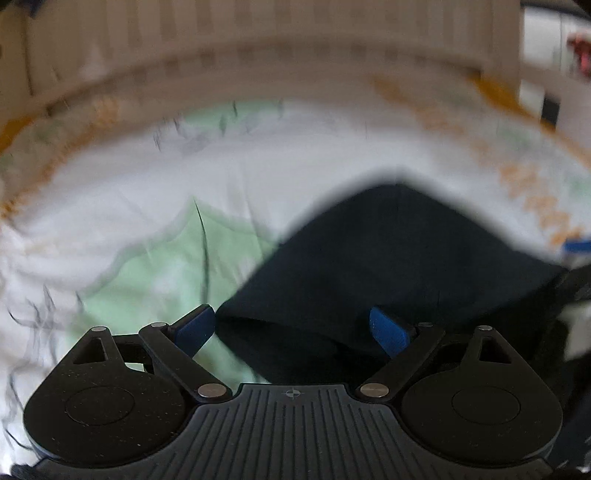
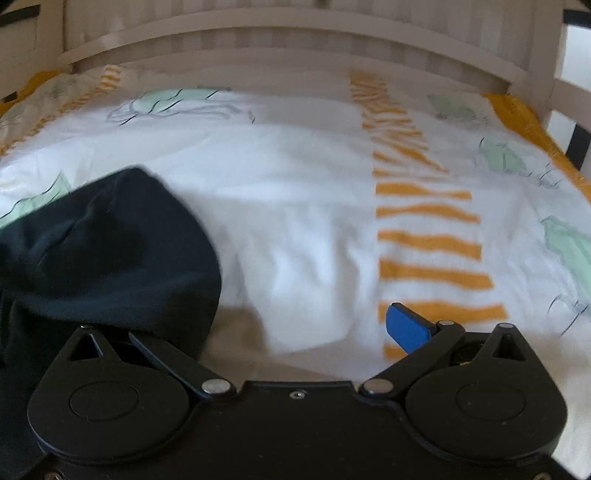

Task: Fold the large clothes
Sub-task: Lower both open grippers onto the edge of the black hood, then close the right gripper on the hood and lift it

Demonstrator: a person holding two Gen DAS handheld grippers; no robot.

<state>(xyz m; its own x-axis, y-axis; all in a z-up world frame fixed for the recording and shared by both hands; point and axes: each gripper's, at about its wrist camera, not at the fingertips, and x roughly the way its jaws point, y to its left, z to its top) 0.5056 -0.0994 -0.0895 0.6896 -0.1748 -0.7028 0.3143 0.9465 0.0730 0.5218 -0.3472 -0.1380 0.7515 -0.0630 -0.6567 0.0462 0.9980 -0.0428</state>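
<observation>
A dark navy garment [image 1: 399,266] lies on a white bedspread with green and orange prints [image 1: 147,192]. In the left wrist view my left gripper [image 1: 291,328] is open, its blue pads wide apart, and a fold of the garment lies between and under them. In the right wrist view the same garment [image 2: 110,243] is bunched at the left and covers my right gripper's left finger. My right gripper [image 2: 295,325] is open; only its right blue pad [image 2: 408,326] shows, over the bedspread [image 2: 295,192].
A beige slatted bed frame [image 2: 280,33] runs along the far side of the bed. Orange stripes [image 2: 428,240] cross the spread on the right. The left wrist view is motion-blurred.
</observation>
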